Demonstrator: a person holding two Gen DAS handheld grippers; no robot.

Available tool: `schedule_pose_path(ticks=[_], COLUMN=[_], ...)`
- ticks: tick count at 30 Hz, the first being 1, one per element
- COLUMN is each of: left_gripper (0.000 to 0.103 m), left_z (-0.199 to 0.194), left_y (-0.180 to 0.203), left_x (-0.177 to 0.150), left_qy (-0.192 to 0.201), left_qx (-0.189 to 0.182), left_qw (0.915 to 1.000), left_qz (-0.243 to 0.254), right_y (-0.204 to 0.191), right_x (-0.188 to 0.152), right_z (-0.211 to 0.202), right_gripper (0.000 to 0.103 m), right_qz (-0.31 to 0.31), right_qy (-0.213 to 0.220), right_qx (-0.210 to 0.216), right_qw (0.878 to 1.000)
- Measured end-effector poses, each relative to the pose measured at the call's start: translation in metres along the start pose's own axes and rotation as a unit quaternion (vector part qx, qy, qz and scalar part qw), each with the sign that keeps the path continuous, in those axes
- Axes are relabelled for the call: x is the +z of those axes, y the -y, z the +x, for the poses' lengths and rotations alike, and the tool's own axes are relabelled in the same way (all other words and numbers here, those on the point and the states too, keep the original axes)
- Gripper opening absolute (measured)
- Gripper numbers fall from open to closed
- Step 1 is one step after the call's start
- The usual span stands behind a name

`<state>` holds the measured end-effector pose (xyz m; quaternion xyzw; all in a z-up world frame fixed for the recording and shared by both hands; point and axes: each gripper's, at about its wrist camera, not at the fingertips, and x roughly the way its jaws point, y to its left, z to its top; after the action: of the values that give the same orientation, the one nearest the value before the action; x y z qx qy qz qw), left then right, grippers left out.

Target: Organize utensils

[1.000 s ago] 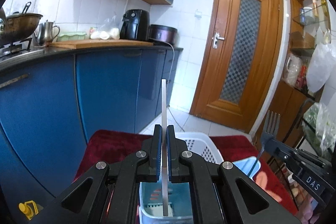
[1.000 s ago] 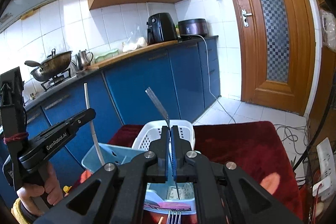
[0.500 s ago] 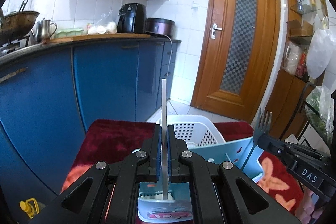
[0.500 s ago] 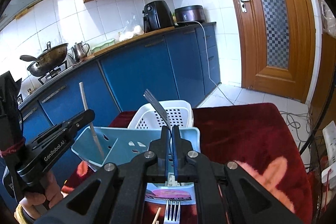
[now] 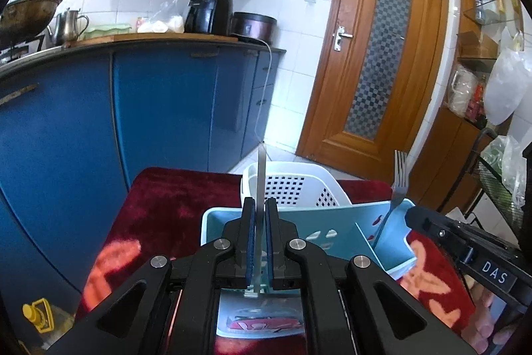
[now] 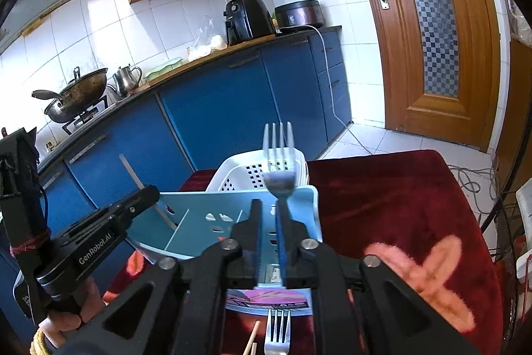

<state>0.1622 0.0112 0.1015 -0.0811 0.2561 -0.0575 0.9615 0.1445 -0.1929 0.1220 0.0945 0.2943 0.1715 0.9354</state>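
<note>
Left view: the left tool (image 5: 258, 242) pinches a flat stick (image 5: 261, 175) standing in the blue caddy (image 5: 335, 227). Right view: the right tool (image 6: 268, 233) has just been opening around a fork (image 6: 278, 170) standing in the caddy. Next, I think, both let go.

The right gripper (image 6: 268, 205) is seen with jaws that have just been opening; a fork (image 6: 278, 168) stands between them, tines up, leaning on the right pad. Below it a blue caddy (image 6: 212, 215) rests on a red cloth (image 6: 392, 188), with a white basket (image 6: 246, 170) behind. At left, the left gripper (image 6: 151, 193) is closed on a thin stick (image 6: 133, 175). A second fork (image 6: 277, 335) lies at the bottom edge.
</note>
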Motion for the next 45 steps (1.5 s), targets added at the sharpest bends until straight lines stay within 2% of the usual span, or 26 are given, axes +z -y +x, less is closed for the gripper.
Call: schedule_pose_path(ticks=[2,7,10,12,13,20,33,45], left_gripper=[0.008,0.01,0.02,0.031,0.033,0.033,0.033,0.033], left_z=[-0.003,-0.014,-0.022,-0.031,-0.034,-0.061,-0.094,-0.096], left_y=[0.0,0.001,0.006,0.01,0.012,0.023,0.027,0.018], left_x=[0.0,0.0,0.002,0.003,0.003,0.002,-0.016,-0.05], left_qy=[-0.002,-0.01,-0.009,-0.003,-0.001,0.003,-0.017,-0.071], left_qx=[-0.006,-0.022,-0.023,-0.023,-0.022,-0.027,-0.025,-0.019], left_qw=[1.0,0.9996,0.9997,0.9997,0.9997,0.9994,0.9991,0.9972], left_qz=[-0.006,-0.017,-0.008,0.0,0.002,0.021,0.028,0.013], right_y=[0.0,-0.001,-0.003,-0.005,-0.006,-0.009,-0.014,-0.003], right_x=[0.001,0.002,0.002,0.003,0.004,0.001,-0.023,-0.059], right_z=[-0.003,-0.014,-0.022,-0.027,-0.029,-0.051,-0.084,-0.082], right_gripper=[0.024,0.024,0.025,0.025,0.025,0.025,0.025,0.025], right_qz=[0.005,0.008,0.009,0.009,0.009,0.011,0.006,0.029], right_qy=[0.002,0.013,0.02,0.024,0.026,0.032,0.022,-0.033], right_qx=[0.006,0.013,0.017,0.017,0.017,0.023,0.016,0.006], right_qw=[1.0,1.0,1.0,1.0,0.999,0.999,1.0,0.999])
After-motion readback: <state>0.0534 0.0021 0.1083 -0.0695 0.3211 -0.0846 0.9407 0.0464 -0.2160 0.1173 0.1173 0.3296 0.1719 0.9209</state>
